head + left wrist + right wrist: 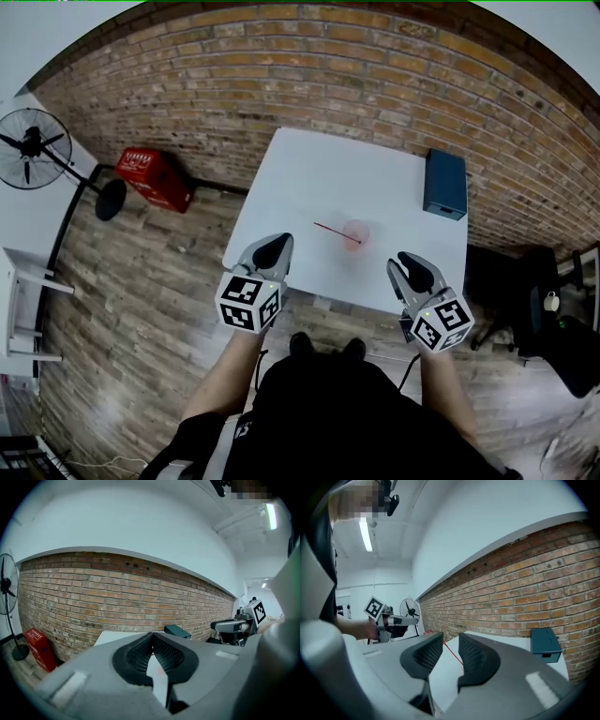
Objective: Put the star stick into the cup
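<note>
Stick (333,231) and cup (356,234) ahead on the table (319,169).
The stick slants from the cup toward our left gripper (275,246), jaws pressed together on nothing; the right gripper (411,265), jaws spread and empty, is nearer the cup. Whether the stick's end sits inside, we cannot tell.

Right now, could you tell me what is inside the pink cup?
A thin red stick leans out of the pink cup, toward the left in the head view. Its lower end is blurred behind the cup wall.
</note>
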A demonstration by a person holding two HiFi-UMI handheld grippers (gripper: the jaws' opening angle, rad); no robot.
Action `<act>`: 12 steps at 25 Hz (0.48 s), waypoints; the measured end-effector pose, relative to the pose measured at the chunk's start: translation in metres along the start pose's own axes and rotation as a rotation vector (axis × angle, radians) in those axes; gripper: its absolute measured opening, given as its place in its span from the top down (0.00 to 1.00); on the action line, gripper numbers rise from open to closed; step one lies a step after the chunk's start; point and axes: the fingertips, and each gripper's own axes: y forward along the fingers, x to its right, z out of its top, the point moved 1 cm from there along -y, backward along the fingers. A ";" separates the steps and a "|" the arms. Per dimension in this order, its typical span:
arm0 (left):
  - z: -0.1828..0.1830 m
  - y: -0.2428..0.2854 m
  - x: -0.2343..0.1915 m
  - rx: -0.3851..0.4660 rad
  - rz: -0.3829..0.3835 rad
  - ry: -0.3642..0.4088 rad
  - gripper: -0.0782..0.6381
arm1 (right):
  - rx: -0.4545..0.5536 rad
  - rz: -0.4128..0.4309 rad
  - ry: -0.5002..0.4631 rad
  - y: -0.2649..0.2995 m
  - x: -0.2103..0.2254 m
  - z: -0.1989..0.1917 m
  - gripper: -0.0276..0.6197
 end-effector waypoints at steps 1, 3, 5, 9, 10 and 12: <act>0.000 0.002 0.001 -0.001 0.000 -0.001 0.88 | 0.005 -0.001 -0.003 -0.002 0.001 0.001 0.81; 0.000 0.006 0.003 -0.001 -0.002 0.001 0.88 | 0.013 -0.007 -0.009 -0.006 0.004 0.004 0.86; 0.002 0.010 0.007 0.000 -0.007 0.005 0.88 | 0.016 -0.019 -0.012 -0.011 0.010 0.004 0.92; 0.003 0.015 0.010 0.001 -0.011 0.003 0.88 | 0.019 -0.026 -0.025 -0.017 0.016 0.006 0.96; 0.003 0.016 0.010 0.000 -0.012 0.002 0.88 | 0.021 -0.025 -0.028 -0.018 0.017 0.007 0.96; 0.003 0.018 0.010 -0.003 -0.014 0.000 0.88 | 0.023 -0.022 -0.033 -0.019 0.018 0.007 0.96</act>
